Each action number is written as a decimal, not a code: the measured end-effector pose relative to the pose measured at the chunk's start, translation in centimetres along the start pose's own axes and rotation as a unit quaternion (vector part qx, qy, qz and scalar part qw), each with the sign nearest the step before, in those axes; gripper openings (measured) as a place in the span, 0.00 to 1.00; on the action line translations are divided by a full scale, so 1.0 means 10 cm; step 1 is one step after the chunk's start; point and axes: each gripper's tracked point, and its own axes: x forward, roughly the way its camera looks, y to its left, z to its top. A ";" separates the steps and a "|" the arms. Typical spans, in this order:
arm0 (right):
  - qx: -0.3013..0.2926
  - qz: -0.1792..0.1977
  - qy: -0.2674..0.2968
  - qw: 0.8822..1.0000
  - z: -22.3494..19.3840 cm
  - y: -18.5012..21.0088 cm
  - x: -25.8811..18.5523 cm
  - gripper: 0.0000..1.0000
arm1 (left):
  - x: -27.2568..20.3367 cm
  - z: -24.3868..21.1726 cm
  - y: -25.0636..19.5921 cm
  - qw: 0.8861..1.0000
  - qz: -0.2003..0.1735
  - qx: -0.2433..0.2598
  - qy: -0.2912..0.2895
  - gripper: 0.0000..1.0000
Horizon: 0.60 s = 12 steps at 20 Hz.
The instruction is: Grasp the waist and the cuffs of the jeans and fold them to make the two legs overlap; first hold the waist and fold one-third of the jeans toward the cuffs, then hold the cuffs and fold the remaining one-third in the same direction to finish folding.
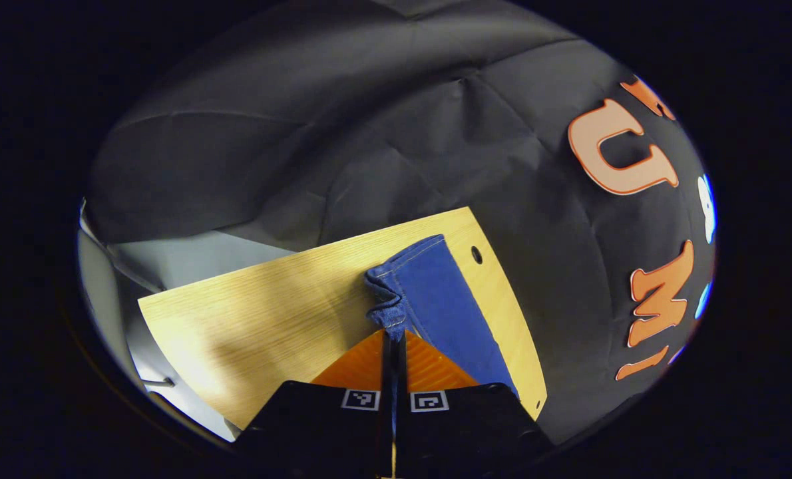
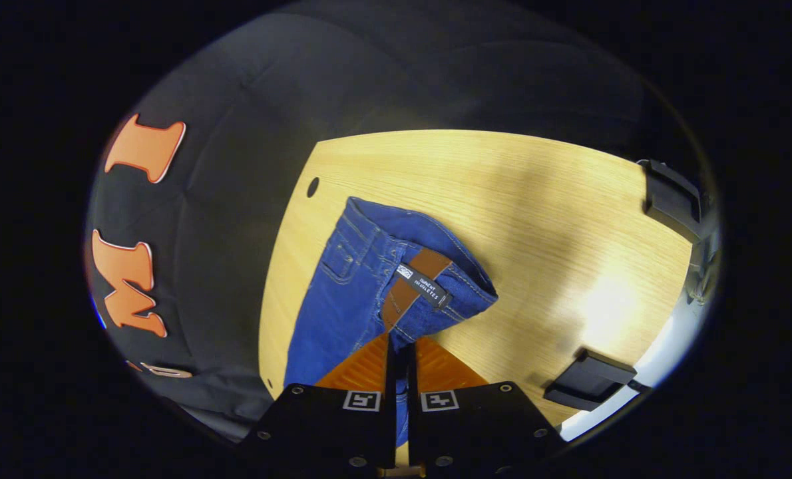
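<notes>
Blue jeans lie on a light wooden table. In the left gripper view my left gripper (image 1: 394, 334) is shut on the bunched cuff end of the jeans (image 1: 429, 299), whose leg runs back along the table's right side. In the right gripper view my right gripper (image 2: 401, 346) is shut on the waist of the jeans (image 2: 376, 279). There the waistband is lifted and curled over, showing its brown inner band and a dark label. The legs trail down to the left of the fingers.
The wooden table (image 1: 269, 319) has a small round hole (image 1: 476, 254) near its far edge and another hole (image 2: 313, 187) at a corner. Dark clamp-like blocks (image 2: 672, 199) (image 2: 589, 382) sit on the table's right edge. Black cloth wall surrounds the table.
</notes>
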 end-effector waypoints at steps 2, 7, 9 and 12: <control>-0.004 0.018 0.006 1.000 0.07 0.08 -0.01 0.08 | -0.04 0.03 -0.15 1.000 -0.001 0.004 -0.007 0.02; -0.013 0.039 0.022 0.999 0.20 0.32 0.01 0.07 | -0.11 0.09 -0.40 1.000 0.001 0.018 -0.017 0.02; -0.020 0.043 0.020 0.999 0.23 0.47 0.01 0.07 | -0.06 0.13 -0.52 0.999 -0.007 0.029 -0.014 0.02; -0.013 0.045 0.008 0.999 0.27 0.70 0.08 0.07 | 0.13 0.25 -0.71 0.999 -0.018 0.040 -0.002 0.02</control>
